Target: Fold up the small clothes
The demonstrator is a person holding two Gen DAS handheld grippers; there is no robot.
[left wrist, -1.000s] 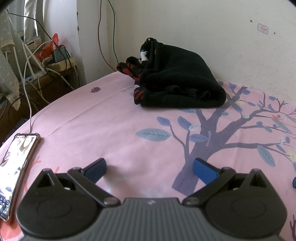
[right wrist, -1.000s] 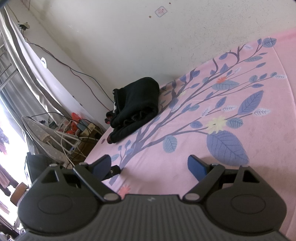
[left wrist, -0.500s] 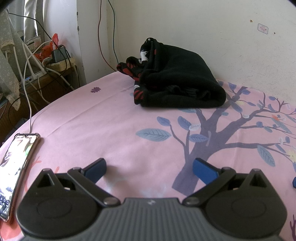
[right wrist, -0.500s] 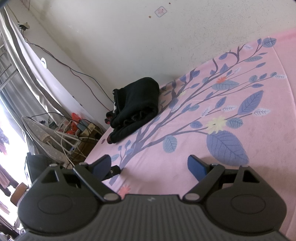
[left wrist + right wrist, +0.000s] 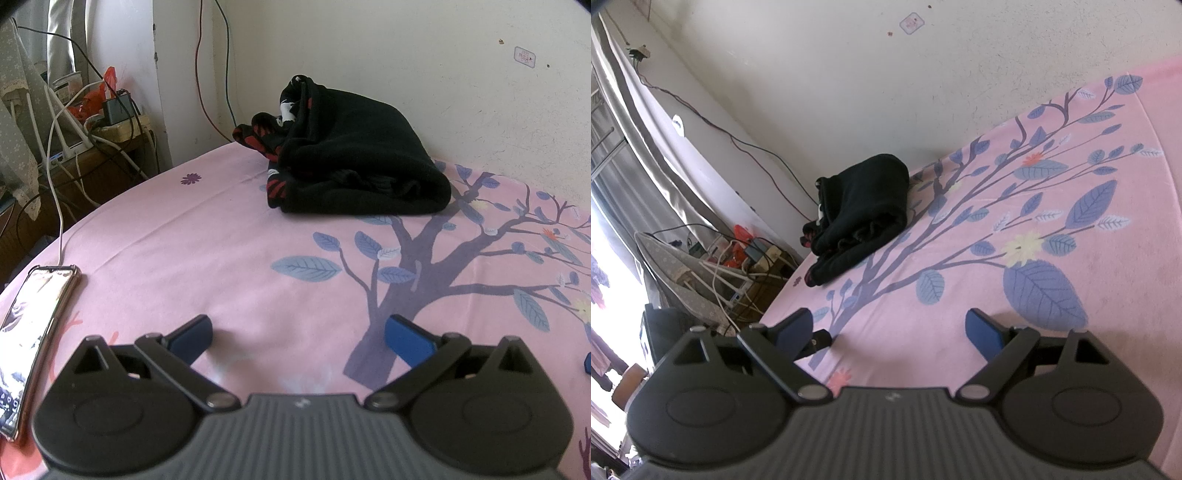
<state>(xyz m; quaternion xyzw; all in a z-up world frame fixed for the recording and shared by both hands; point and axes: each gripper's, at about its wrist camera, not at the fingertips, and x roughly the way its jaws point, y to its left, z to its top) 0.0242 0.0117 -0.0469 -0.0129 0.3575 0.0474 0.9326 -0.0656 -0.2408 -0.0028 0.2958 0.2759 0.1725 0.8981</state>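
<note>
Black garment was seen bundled at far edge of bed, by wall, well ahead of both grippers. Nothing was found changed over last second: same heap, same spot, both views unmoved. Left gripper was held wide, nothing between jaws. Right gripper likewise wide and empty, low over sheet. Phone was noted left of left gripper. Folding was judged not begun; reach toward garment judged still needed.

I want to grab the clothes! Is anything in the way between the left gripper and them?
No. In the left wrist view, only bare pink sheet lies between the open left gripper and the black clothes.
</note>
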